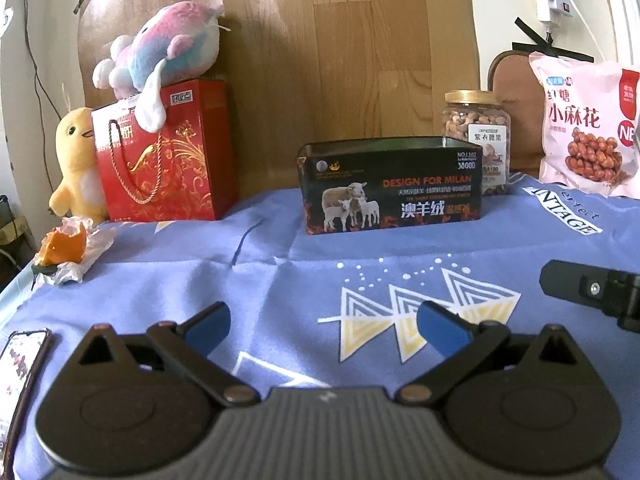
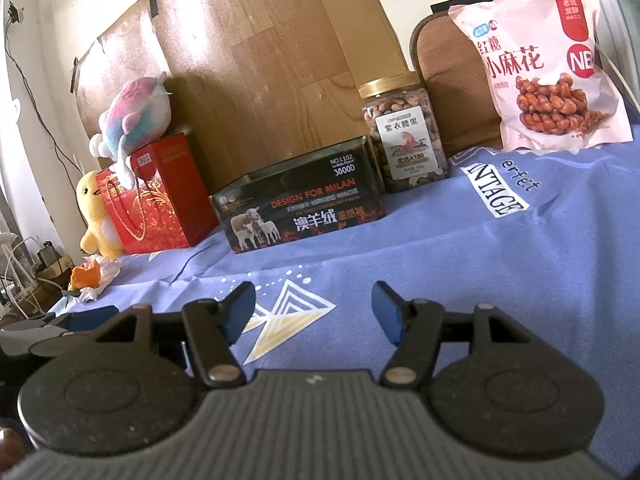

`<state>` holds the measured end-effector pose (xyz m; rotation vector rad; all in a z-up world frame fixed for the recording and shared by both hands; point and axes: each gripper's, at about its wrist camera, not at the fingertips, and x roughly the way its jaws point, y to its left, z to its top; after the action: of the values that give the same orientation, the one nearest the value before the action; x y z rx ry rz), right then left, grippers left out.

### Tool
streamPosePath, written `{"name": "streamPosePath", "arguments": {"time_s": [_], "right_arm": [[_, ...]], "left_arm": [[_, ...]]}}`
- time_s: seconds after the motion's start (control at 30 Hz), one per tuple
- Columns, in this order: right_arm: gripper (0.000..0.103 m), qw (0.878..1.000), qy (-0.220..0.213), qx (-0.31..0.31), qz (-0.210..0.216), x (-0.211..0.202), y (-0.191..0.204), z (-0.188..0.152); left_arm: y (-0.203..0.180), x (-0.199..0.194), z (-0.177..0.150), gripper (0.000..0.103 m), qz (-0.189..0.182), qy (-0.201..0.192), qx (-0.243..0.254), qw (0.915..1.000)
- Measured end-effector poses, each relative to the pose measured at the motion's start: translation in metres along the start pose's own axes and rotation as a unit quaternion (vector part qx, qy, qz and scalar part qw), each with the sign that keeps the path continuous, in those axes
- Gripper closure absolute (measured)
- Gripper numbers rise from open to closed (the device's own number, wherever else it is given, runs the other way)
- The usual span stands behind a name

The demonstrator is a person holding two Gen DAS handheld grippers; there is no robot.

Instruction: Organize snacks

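Note:
An open black tin (image 1: 390,184) (image 2: 300,204) with sheep on its side stands at the back of the blue cloth. Behind its right end is a jar of nuts (image 1: 478,128) (image 2: 402,132) with a gold lid. A pink snack bag (image 1: 588,124) (image 2: 548,64) leans upright at the far right. My left gripper (image 1: 324,330) hovers low over the cloth in front of the tin, open wide, nothing between its blue pads. My right gripper (image 2: 314,316) is also open and empty, nearer the front; its tip (image 1: 588,292) shows at the right edge of the left wrist view.
A red gift bag (image 1: 164,152) (image 2: 160,196) stands back left with a pastel plush (image 1: 164,48) on top and a yellow plush duck (image 1: 76,164) beside it. Orange peel on crumpled paper (image 1: 66,248) (image 2: 90,276) lies at the left edge. A phone (image 1: 20,364) lies near left.

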<state>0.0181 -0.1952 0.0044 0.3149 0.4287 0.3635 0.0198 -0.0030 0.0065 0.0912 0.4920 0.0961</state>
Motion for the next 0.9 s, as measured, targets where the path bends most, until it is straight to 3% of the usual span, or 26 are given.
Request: {"name": "streamPosePath", "arguments": {"time_s": [0.9], "right_arm": [[0.035,1.0,0.0,0.0,-0.001,-0.0003,0.0011,-0.0003]], "left_arm": [[0.0002,-0.0002,-0.0006,0.0,0.01,0.002,0.001,1.0]]}}
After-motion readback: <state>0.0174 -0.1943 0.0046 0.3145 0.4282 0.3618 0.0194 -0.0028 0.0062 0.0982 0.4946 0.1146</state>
